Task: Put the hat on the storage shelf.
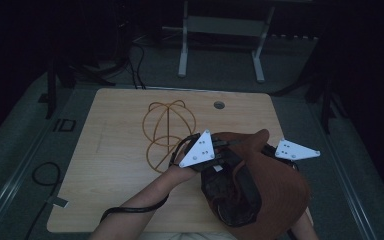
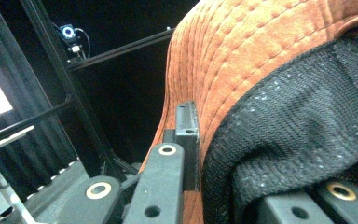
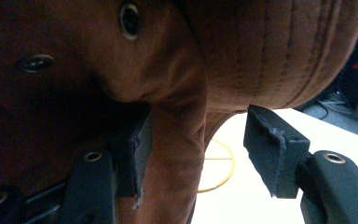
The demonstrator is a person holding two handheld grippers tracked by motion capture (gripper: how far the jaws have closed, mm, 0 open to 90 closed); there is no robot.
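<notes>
We hold a rust-brown hat lifted just above the near right part of the table, crown toward us and the dark lining turned up. Our left gripper is clamped tight on the brim, orange cloth outside and black mesh inside pinched between its jaws. Our right gripper stands about half open around a fold of the brim; one pad lies against the cloth and the other is clear of it, so it grips nothing.

The risk as we judge it: the whole hat hangs from one pinch, and soft cloth can creep out of it and sag onto the table. If the right jaws shut now, they may catch only an outer fold, or bite near the metal eyelets and slide.

The cloth is suede-like, with rows of stitching ringing the brim; the lining is a coarse, flecked knit. Beyond lies a stand of thin yellow hoops, round and springy, well apart from the hat
</notes>
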